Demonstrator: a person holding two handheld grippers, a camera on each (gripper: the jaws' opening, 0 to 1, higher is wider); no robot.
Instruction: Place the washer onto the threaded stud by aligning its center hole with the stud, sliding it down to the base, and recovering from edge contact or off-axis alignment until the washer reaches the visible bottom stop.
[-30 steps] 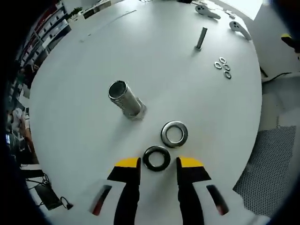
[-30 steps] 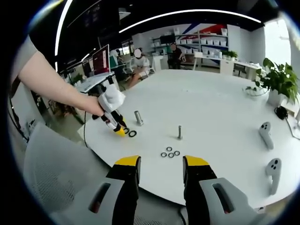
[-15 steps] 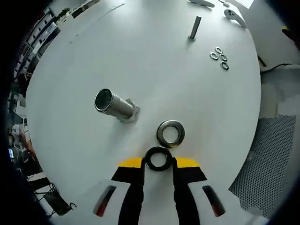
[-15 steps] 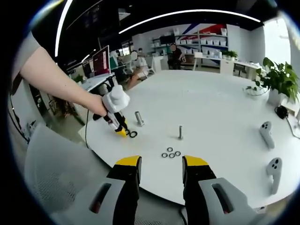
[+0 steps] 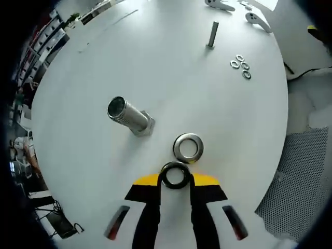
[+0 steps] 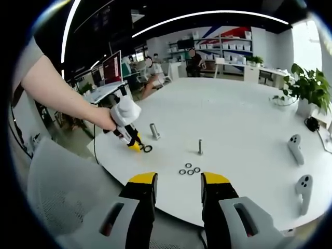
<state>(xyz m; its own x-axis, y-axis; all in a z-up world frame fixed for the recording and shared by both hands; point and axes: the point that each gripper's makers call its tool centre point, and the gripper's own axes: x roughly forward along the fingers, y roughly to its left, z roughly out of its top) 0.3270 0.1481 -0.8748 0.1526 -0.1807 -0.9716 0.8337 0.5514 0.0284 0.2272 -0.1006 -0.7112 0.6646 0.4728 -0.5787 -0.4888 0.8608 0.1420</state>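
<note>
Black washer [image 5: 175, 175] sits between the left gripper [image 5: 175, 179] tips; its lower rim is hidden by the jaws, so can't tell if the pads actually pinch it. Large stud [image 5: 128, 115] leans toward the lens, threads too blurred to read, base partly hidden by its own barrel. In right gripper view that washer [image 6: 148, 149] is a tiny dark ring, contact w/ left gripper [image 6: 136, 147] too small to judge. 4 small washers [image 6: 189, 170]: holes barely resolvable.
</note>
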